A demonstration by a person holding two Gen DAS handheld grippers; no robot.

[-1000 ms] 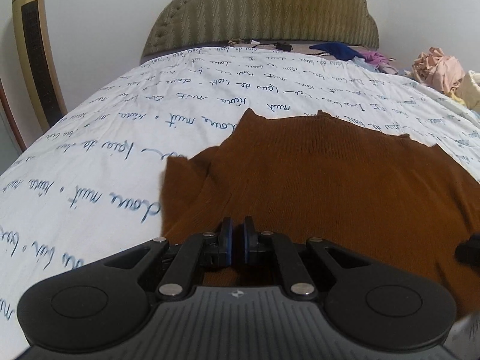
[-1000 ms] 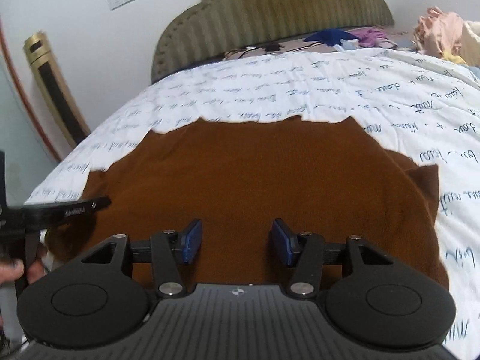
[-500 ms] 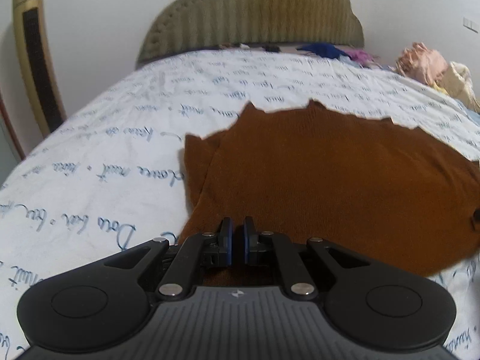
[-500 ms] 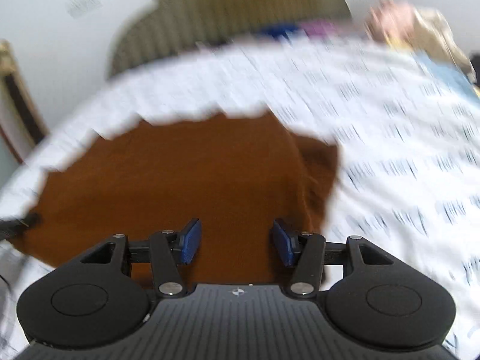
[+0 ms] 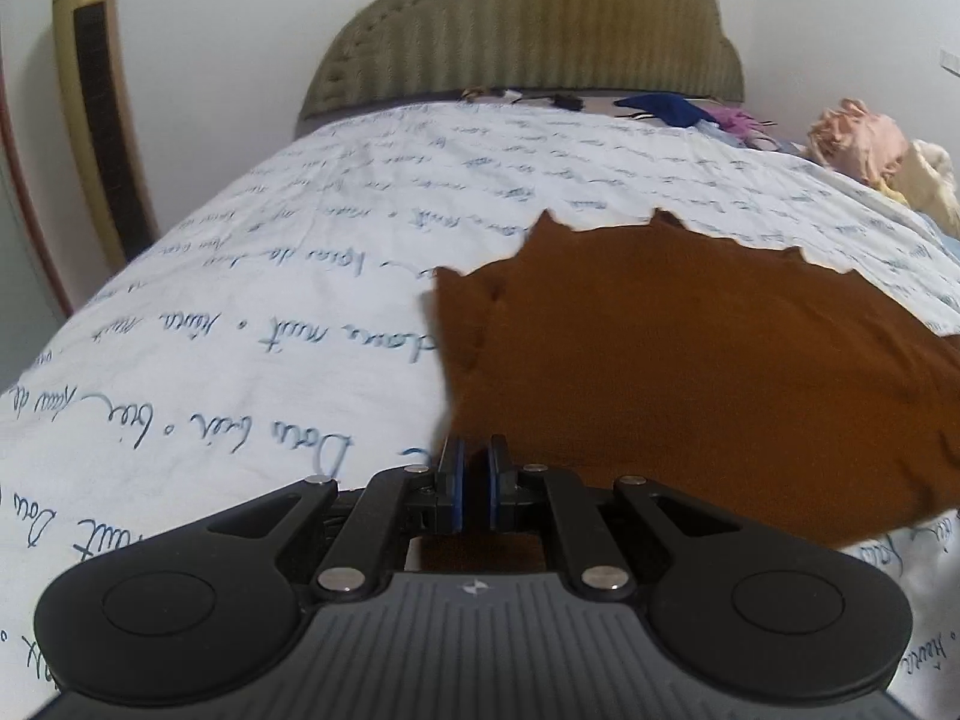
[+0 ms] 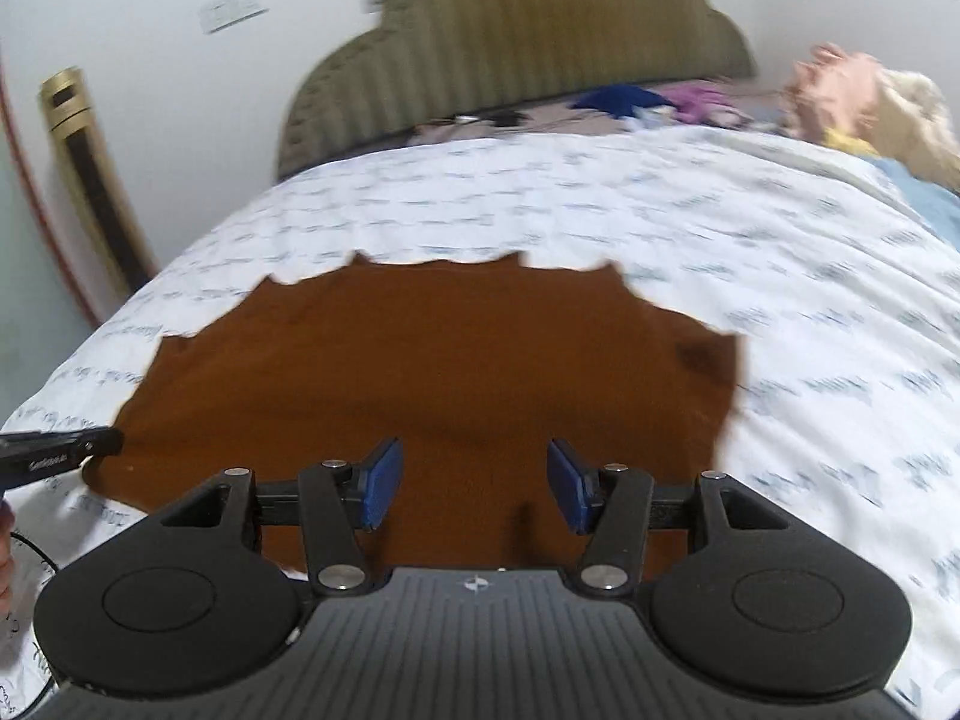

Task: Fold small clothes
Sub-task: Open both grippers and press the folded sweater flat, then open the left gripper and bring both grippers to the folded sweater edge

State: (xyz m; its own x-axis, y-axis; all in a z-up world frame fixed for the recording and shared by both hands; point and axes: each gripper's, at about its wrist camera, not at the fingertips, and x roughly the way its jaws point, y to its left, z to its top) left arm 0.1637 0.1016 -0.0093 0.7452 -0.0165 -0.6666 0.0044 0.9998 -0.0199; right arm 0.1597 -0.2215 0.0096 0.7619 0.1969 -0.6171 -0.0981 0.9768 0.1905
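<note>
A brown knit garment (image 5: 690, 360) lies spread on the white bed sheet (image 5: 270, 276) with blue script print. It also shows in the right wrist view (image 6: 450, 372). My left gripper (image 5: 475, 480) is shut on the garment's near left edge. My right gripper (image 6: 474, 483) is open and empty, just above the garment's near edge. The tip of the left gripper (image 6: 57, 450) shows at the garment's left corner in the right wrist view.
An olive padded headboard (image 5: 540, 30) stands at the far end. Blue and purple clothes (image 5: 666, 108) lie near it. A pile of pink and cream clothes (image 5: 870, 144) sits at the far right. A gold floor unit (image 5: 96, 102) stands left of the bed.
The garment has been dragged toward the near edge of the bed by my left gripper. My right gripper has let go, stays open and has swung, its view turning to the right.
</note>
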